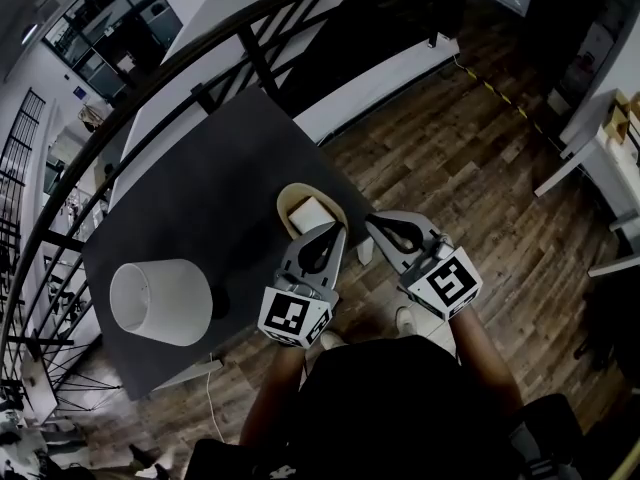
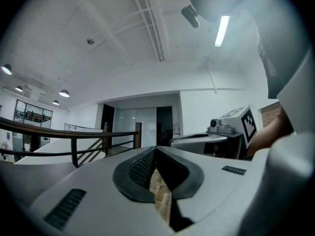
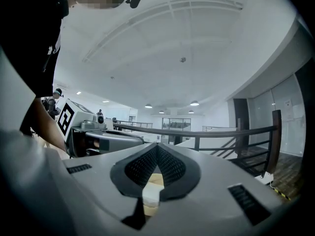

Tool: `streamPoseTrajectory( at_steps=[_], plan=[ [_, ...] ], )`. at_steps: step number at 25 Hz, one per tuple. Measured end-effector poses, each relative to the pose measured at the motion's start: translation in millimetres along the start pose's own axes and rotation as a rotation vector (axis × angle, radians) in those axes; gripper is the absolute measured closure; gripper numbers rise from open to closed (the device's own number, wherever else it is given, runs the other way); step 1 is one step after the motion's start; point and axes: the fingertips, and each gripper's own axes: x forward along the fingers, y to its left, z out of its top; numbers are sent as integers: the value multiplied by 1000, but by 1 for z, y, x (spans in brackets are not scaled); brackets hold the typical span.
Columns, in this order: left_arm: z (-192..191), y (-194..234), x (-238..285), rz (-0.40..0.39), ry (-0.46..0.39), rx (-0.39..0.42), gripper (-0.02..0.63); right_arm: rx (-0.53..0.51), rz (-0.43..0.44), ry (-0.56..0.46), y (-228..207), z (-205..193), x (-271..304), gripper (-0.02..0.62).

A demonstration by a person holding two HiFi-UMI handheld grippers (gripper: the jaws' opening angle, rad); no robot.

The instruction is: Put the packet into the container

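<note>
One white packet in the wooden container, just beyond left gripper.

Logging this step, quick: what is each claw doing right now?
Left claw: closed, empty.
Right claw: closed, empty.

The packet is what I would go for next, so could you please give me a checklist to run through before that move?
1. Packet in view, lying in the dish: ok.
2. Container on the table, nothing in front of it: ok.
3. Left hand-held gripper open for a grasp: not ok, jaws together with nothing between them.
4. Right hand-held gripper open for a grasp: not ok, jaws together with nothing between them.
5. Packet held: not ok, neither gripper has it.
6. Height of the grippers above the dish: cannot tell.
</note>
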Motion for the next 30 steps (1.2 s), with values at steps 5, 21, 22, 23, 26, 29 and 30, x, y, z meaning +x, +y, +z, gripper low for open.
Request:
streamPoseTrajectory(
  at_steps=[5, 21, 22, 23, 26, 29, 30],
  plan=[
    [1, -4, 1, 0, -6, -2, 598, 28, -6, -19, 0, 3, -5, 591],
    [-1, -16, 8, 0, -4, -3, 598, 17, 20, 3, 2, -2, -18, 591],
    [-1, -17, 9, 1, -2, 6, 598, 18, 21, 3, 2, -2, -18, 591],
    [-2, -18, 9, 1, 2, 19, 598, 18, 21, 4, 2, -3, -18, 591],
    [-3, -22, 10, -2, 12, 50, 598, 19, 23, 6, 4, -4, -18, 591],
    [0, -25, 12, 1, 11, 75, 598, 17, 29, 6, 6, -3, -19, 591],
    [0, -25, 12, 1, 8, 70, 598, 15, 31, 5, 6, -3, -19, 591]
  ],
)
